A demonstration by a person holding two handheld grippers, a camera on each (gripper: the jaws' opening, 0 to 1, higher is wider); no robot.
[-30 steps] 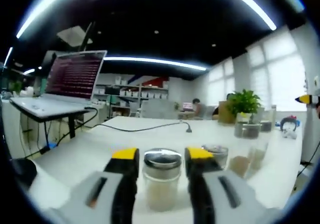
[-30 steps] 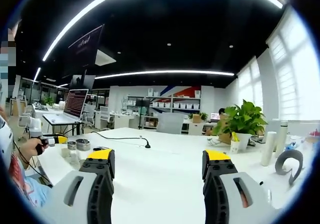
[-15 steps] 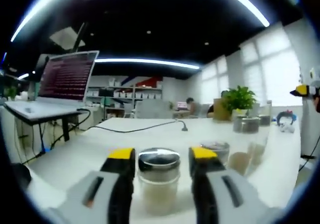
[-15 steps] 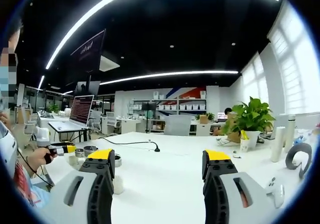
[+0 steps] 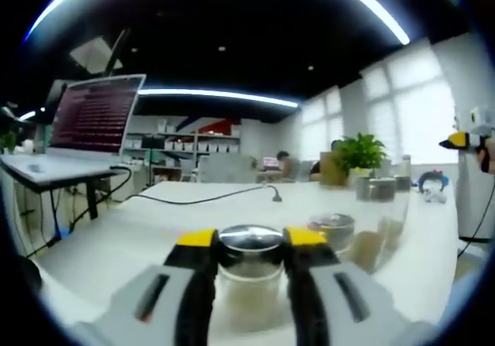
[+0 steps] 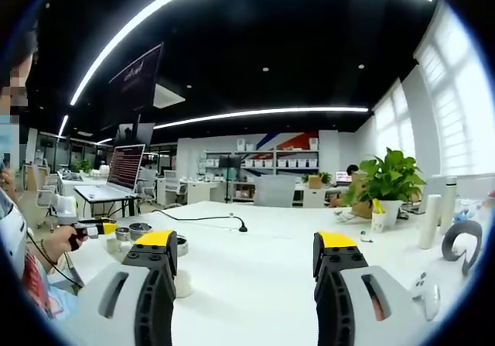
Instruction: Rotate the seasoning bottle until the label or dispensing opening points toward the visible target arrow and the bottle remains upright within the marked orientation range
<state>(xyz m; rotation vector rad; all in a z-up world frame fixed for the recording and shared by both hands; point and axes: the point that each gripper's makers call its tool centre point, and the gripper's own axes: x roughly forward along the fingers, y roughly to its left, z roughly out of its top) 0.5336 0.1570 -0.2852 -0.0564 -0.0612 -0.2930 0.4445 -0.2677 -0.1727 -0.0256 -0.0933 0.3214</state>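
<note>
Left gripper (image 5: 249, 240) has closed since a second ago: its yellow-tipped jaws now pinch the seasoning bottle (image 5: 249, 272) just under its metal lid. The bottle stands upright on the white table (image 5: 116, 241). Right gripper (image 6: 244, 251) stays spread, nothing between its jaws, above the table, unchanged.

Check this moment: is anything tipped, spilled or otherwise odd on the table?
Nothing stands out. The seasoning bottle stands upright between the left tool's jaws, its metal lid on. The other jars behind it are upright too, and no spill shows on the white table.
</note>
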